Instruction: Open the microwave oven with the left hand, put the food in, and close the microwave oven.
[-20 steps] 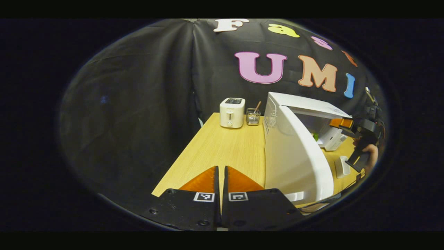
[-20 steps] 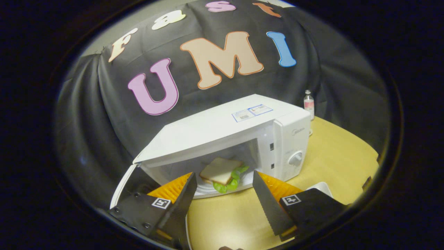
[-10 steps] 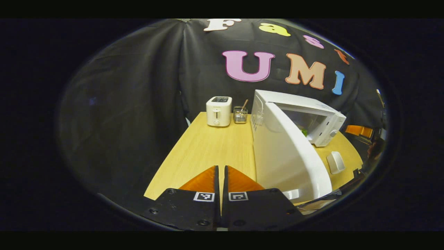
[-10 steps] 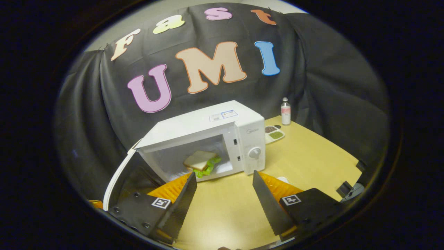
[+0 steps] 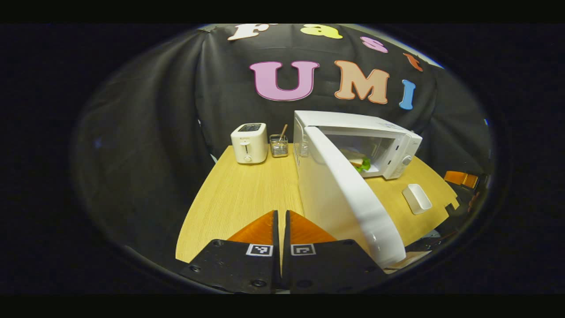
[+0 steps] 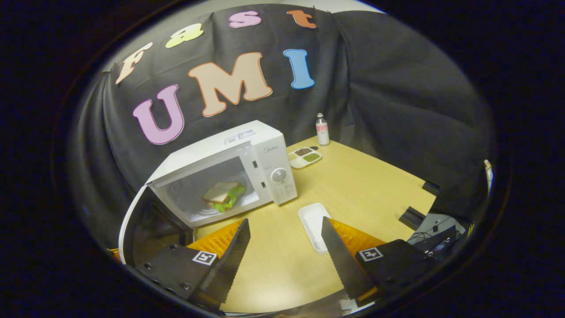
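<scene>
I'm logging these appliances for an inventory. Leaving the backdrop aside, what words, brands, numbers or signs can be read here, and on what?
No text can be read clearly.
Brand mark on the front of the microwave: too small to read.
Sticker on its top: blurred.
Label on the bottle: blurred.
Square markers on the left gripper and right gripper: coded patterns, no words.

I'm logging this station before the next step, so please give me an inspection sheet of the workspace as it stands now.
Surface: wooden table, bare in front.
Job's things: microwave with door swung open; sandwich inside.
Clutter: toaster, utensil holder, white tray, sectioned dish, bottle.
Grippers: left gripper shut, empty; right gripper open, empty.
Cables: some past the table's edge.
Surroundings: black cloth wall.
</scene>
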Tool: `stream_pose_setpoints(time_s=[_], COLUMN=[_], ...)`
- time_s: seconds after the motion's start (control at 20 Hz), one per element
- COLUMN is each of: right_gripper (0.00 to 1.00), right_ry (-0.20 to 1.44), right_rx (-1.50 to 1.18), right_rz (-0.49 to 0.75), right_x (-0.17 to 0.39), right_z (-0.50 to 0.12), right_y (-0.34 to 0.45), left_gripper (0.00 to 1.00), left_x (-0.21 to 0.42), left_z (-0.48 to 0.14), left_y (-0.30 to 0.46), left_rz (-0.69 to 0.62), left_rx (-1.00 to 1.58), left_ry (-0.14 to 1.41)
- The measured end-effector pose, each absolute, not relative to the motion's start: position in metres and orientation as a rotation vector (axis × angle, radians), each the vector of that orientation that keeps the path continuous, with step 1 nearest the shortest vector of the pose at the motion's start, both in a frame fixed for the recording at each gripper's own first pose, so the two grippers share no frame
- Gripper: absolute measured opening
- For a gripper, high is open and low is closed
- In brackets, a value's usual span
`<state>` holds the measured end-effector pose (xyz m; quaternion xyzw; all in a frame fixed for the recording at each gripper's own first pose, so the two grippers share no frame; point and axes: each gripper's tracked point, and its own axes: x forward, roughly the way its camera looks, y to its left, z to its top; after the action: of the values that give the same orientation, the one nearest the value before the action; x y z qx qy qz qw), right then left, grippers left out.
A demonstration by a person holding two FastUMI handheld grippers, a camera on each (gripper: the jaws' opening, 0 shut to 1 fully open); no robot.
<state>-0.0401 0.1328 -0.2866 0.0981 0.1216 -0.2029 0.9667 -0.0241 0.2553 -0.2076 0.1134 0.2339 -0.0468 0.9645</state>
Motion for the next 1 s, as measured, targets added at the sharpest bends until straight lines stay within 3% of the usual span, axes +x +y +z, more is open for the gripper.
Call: stream_pose_setpoints(time_s=[0.05, 0.1, 0.5, 0.55, 1.0], right_gripper=[1.00, 0.92, 0.92, 1.00, 1.00], right_ry=[0.251, 0.257, 0.318, 0.319, 0.272], right_rx=[0.192, 0.181, 0.186, 0.190, 0.205], right_rz=[-0.419, -0.425, -0.443, -0.446, -0.432], right_x=[-0.042, -0.044, -0.052, -0.052, -0.037], right_z=[-0.288, -0.290, -0.295, -0.293, -0.260], right_y=[0.127, 0.122, 0.068, 0.057, -0.021], left_gripper=[0.01, 0.01, 0.00, 0.01, 0.01], left_x=[-0.021, -0.020, -0.008, -0.006, 0.017], left_z=[-0.208, -0.207, -0.208, -0.207, -0.222], left_y=[0.250, 0.245, 0.204, 0.195, 0.101], left_rz=[-0.103, -0.112, -0.100, -0.097, -0.109], left_rx=[0.234, 0.239, 0.289, 0.290, 0.252], left_ry=[0.475, 0.477, 0.521, 0.520, 0.500])
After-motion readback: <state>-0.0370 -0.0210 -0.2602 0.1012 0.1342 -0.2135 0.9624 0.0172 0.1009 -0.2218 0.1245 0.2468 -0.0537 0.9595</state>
